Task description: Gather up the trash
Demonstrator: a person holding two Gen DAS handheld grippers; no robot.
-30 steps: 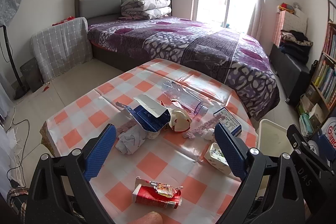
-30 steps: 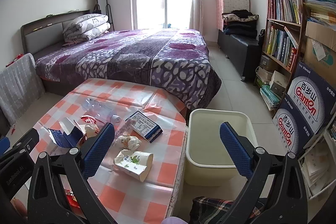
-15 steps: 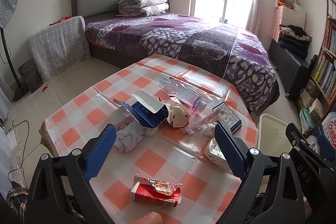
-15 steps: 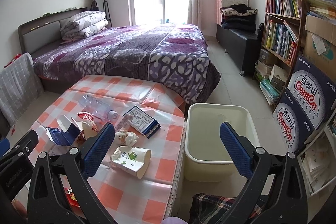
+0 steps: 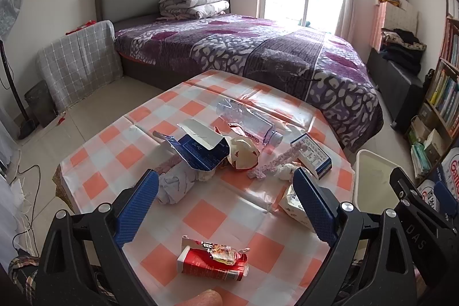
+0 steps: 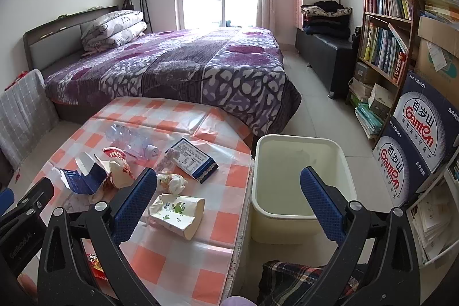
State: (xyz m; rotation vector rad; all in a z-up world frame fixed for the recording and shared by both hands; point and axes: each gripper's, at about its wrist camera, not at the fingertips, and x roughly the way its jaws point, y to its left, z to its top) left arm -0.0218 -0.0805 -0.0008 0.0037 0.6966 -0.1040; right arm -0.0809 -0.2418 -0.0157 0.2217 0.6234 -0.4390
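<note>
Left wrist view: left gripper (image 5: 225, 207) spread wide, nothing held, blue pads w/ fine dimpled texture on black frame, hovering over table (image 5: 200, 220) covered in glossy orange/white check plastic cloth, creased. Near edge betw. the fingers: red carton (image 5: 210, 265), flattened, lying on its side w/ crinkled foil wrapper (image 5: 221, 248) on top. Further out, mid-table cluster: torn blue box (image 5: 200, 151), white inner flap bent up; crumpled white tissue wad (image 5: 175, 185) just beside it on the left; crushed red/white wrapper ball (image 5: 243, 152) touching box on the right; clear plastic bottle (image 5: 246, 122), ribbed, squashed, lying flat w/ cap toward the right. Pink knobbly strip (image 5: 275, 162) and small tissue ball (image 5: 284, 172) near right finger; blue/white printed box (image 5: 312, 155) flat beyond them. Right wrist view: right gripper (image 6: 229, 198) also wide open, empty, left pad over table edge, right pad over cream plastic bin (image 6: 301, 151), rectangular w/ rounded corners, smooth walls, standing on tiled floor right beside table. Crushed paper cup (image 6: 178, 212), white w/ green leaf print, on its side near that table edge, just beside left pad; cannot tell if touching. Purple patterned bed (image 6: 200, 68) behind table; bookshelf (image 6: 384, 19) and stacked Ganten cartons (image 6: 416, 134) along right wall.
</note>
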